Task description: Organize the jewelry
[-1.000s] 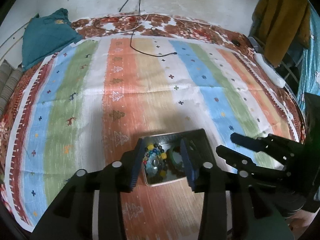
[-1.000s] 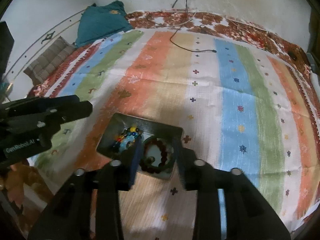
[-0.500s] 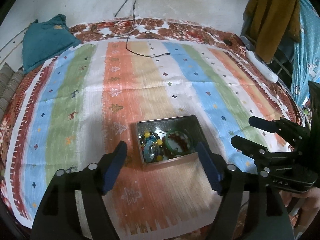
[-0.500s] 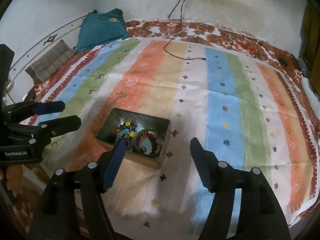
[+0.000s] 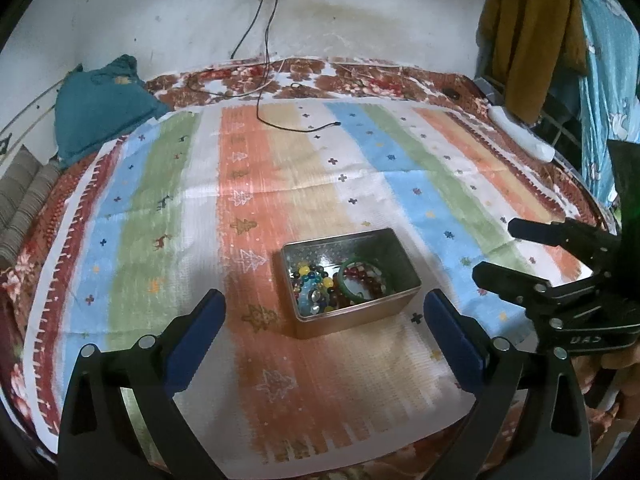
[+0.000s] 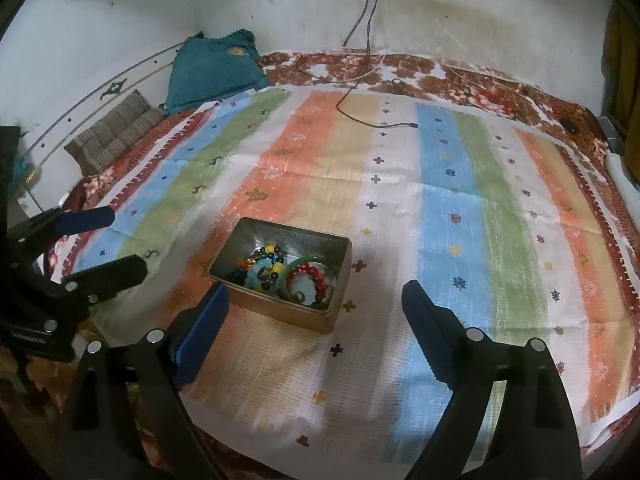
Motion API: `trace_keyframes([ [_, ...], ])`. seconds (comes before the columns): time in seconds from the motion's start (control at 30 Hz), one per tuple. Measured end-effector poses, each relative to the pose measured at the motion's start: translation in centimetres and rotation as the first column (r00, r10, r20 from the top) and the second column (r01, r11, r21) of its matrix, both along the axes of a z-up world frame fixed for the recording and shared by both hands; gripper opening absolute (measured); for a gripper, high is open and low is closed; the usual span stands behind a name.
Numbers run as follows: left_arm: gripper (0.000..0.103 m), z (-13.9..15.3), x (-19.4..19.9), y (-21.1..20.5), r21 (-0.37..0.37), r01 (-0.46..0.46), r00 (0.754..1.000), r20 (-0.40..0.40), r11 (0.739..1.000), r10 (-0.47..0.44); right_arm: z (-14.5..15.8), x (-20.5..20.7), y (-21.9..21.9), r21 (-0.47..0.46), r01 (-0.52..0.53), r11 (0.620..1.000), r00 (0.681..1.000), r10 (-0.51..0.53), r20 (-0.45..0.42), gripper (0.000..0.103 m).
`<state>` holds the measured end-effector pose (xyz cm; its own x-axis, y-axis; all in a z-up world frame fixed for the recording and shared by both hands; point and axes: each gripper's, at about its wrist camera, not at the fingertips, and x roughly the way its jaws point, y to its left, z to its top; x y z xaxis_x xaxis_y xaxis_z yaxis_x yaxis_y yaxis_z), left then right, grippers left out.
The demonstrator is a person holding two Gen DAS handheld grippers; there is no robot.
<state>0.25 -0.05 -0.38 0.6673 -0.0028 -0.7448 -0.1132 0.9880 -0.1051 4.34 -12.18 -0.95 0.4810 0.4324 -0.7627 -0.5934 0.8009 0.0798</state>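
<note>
An open metal tin [image 5: 394, 306] [image 6: 280, 310] sits on the striped cloth. Inside lie a multicoloured bead bracelet [image 5: 312, 284] [image 6: 262, 266], a green bangle [image 5: 345, 280] [image 6: 308, 261] and a dark red bead bracelet [image 5: 370, 278] [image 6: 316, 276]. My left gripper [image 5: 324, 320] is open and empty, held above the cloth in front of the tin; it also shows in the right wrist view [image 6: 120, 240]. My right gripper [image 6: 316, 304] is open and empty, just in front of the tin; it shows at the right of the left wrist view [image 5: 508, 248].
A striped cloth [image 5: 280, 176] [image 6: 460, 184] covers a floral bed. A teal pillow [image 5: 100, 108] [image 6: 212, 68] lies at the back left. A black charger cable [image 5: 296, 128] [image 6: 372, 124] trails from a wall socket. Clothes [image 5: 532, 40] hang at the right.
Both grippers have opened wide and pulled up and back from the tin, which now sits farther ahead. The jewelry stays in the tin.
</note>
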Motion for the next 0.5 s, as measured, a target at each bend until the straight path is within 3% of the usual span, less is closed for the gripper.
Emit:
trace_keyframes([
  [0.5, 0.097, 0.45, -0.30, 0.03, 0.015, 0.001, 1.000, 0.029, 1.000, -0.001, 0.82, -0.77, -0.56, 0.042, -0.019, 0.999, 0.999, 0.018, 0.027, 0.096],
])
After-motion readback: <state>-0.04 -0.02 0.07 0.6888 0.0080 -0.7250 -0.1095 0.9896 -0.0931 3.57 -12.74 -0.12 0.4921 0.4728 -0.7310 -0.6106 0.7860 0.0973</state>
